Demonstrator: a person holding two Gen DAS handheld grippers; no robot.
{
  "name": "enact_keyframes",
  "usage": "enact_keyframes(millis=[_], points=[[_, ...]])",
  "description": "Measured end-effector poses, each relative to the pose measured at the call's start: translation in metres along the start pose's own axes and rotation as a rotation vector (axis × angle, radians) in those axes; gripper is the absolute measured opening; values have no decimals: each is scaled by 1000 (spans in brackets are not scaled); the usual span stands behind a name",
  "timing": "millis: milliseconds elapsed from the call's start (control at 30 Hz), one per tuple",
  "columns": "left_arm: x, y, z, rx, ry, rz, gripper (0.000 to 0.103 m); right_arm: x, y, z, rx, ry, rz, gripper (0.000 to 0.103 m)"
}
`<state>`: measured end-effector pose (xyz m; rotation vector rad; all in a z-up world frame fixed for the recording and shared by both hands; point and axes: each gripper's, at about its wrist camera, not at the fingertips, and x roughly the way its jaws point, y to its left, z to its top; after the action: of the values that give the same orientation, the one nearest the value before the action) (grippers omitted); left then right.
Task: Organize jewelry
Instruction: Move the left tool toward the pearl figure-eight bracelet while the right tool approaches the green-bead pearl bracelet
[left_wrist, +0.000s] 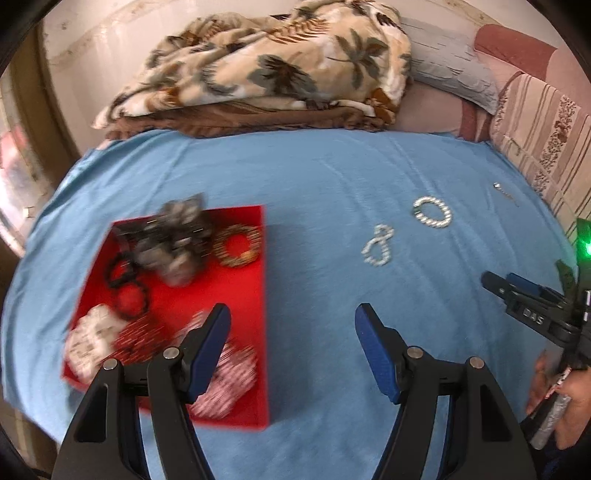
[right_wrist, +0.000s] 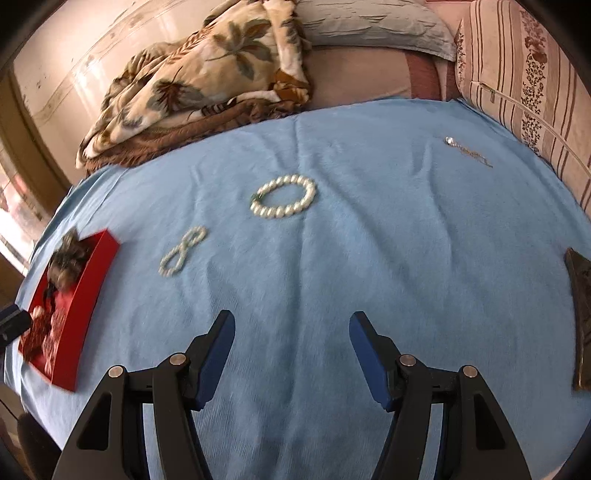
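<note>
We hold both grippers empty, jaws apart: the left gripper (left_wrist: 291, 314) over the right edge of the red box (left_wrist: 264, 332), the right gripper (right_wrist: 291, 321) above bare blue sheet (right_wrist: 406, 258). We judge we are between pickups. The pearl bracelet (right_wrist: 283, 196) lies at twelve o'clock, the twisted one (right_wrist: 183, 251) at ten; next we reach, centre and close.

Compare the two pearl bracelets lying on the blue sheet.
The round bracelet lies open as a single loop; the twisted bracelet is crossed into a figure eight. The round bracelet has larger beads; the twisted one's are finer. The twisted bracelet lies nearer the red box; the round one lies further from it. Both are whitish beads, lying loose on the sheet, outside the box.
</note>
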<state>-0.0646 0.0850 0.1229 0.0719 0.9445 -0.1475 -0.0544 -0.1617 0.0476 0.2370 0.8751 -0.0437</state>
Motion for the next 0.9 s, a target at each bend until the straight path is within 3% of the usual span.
enact_keyframes(millis=[133,233,300,367,633,767,900], points=[[31,-20,19,7,12,-69,68,18,-6,24,11,-30,22,69],[57,-35,33,25,31,-102,53,38,-10,42,19,-35,40,68],[78,-43,40,32,61,-113,34,51,-12,53,18,-32,41,66],[101,-49,45,33,100,-120,29,64,-16,61,22,-24,45,60],[147,-59,51,34,140,-148,29,94,-25,77,28,-4,74,53],[152,-63,54,53,119,-141,29,104,-21,84,11,-8,77,45],[155,-67,53,62,95,-127,29,112,-19,88,-2,-5,81,45]])
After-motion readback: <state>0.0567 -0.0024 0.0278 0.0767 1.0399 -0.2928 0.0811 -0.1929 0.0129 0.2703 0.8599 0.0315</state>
